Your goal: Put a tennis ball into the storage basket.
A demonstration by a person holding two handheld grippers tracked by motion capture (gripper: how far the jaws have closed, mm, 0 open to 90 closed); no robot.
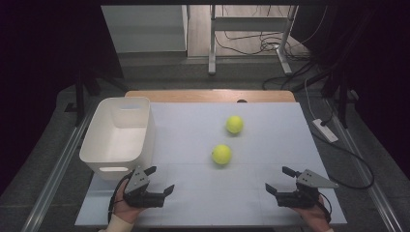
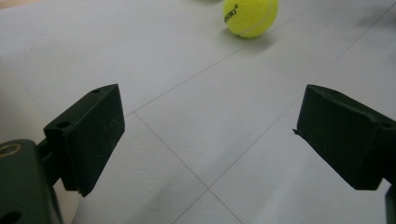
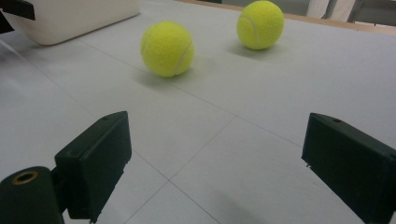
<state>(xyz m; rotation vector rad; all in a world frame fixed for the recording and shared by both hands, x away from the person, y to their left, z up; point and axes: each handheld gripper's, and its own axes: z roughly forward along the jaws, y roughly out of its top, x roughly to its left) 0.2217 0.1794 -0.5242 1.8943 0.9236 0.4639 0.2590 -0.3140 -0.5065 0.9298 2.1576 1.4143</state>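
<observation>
Two yellow tennis balls lie on the white table top: the nearer ball (image 1: 221, 154) (image 2: 250, 17) (image 3: 167, 48) in the middle, the farther ball (image 1: 234, 124) (image 3: 260, 24) behind it. A white plastic bin (image 1: 117, 135) (image 3: 70, 16) stands at the left. My left gripper (image 1: 159, 180) (image 2: 210, 135) rests low at the front left, just in front of the bin, open and empty. My right gripper (image 1: 281, 180) (image 3: 215, 163) sits at the front right, also open with nothing between its jaws. Both point toward the balls, well short of them.
The table (image 1: 270, 145) is a white sheet with thin seam lines and a wooden strip (image 1: 208, 95) at its far edge. Beyond it are a desk frame (image 1: 251, 38) and floor cables (image 1: 338, 145). Metal rails (image 1: 53, 169) run along both sides.
</observation>
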